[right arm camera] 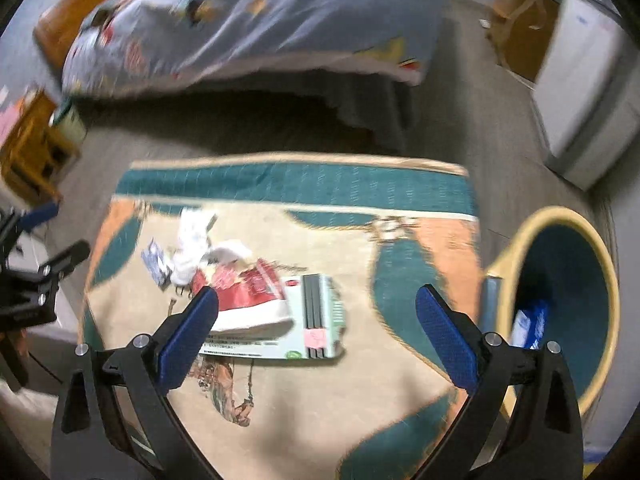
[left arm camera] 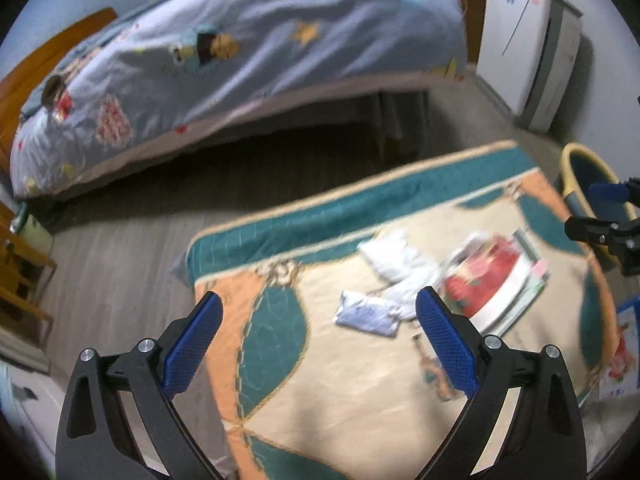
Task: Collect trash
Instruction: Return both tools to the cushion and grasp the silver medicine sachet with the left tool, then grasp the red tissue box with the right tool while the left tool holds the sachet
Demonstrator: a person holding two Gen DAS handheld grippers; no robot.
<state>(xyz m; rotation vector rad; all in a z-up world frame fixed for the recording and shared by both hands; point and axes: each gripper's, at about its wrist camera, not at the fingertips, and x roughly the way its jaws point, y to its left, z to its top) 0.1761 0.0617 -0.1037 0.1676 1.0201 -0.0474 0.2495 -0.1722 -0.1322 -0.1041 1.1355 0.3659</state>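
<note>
Right wrist view: right gripper (right arm camera: 317, 340) over a patterned teal, orange and cream rug (right arm camera: 360, 392), jaws spread wide, nothing between the blue pads. Directly beyond the jaws on the rug, a flat pale-green paper package with dark stripes (right arm camera: 316, 316), partly covered by a red and white crumpled plastic bag (right arm camera: 244, 292). Farther along the rug on the bag's far left, a crumpled white tissue wad (right arm camera: 192, 240), and just beside that a small bluish foil wrapper (right arm camera: 154, 262). Off the rug's right edge, a round yellow bin with dark teal inside (right arm camera: 560, 312), already holding a blue and white carton (right arm camera: 530, 326).

Left wrist view: left gripper (left arm camera: 320, 344) also above the rug, jaws wide and empty, with the foil wrapper (left arm camera: 366, 314) and tissue wad (left arm camera: 396, 260) lying between the two pads in line of sight, red bag (left arm camera: 486, 280) just to their right. Both views motion-blurred.

Step in hand, apparently: approach for the next pick, with one item binned and four pieces left on the rug. Next move likely calling for a descent onto a single piece, pads closing on a raised fold of the red bag or the tissue rather than the flat package, then a carry to the bin past the rug's right edge. Risk: thin flat pieces hard to pinch off the pile.
</note>
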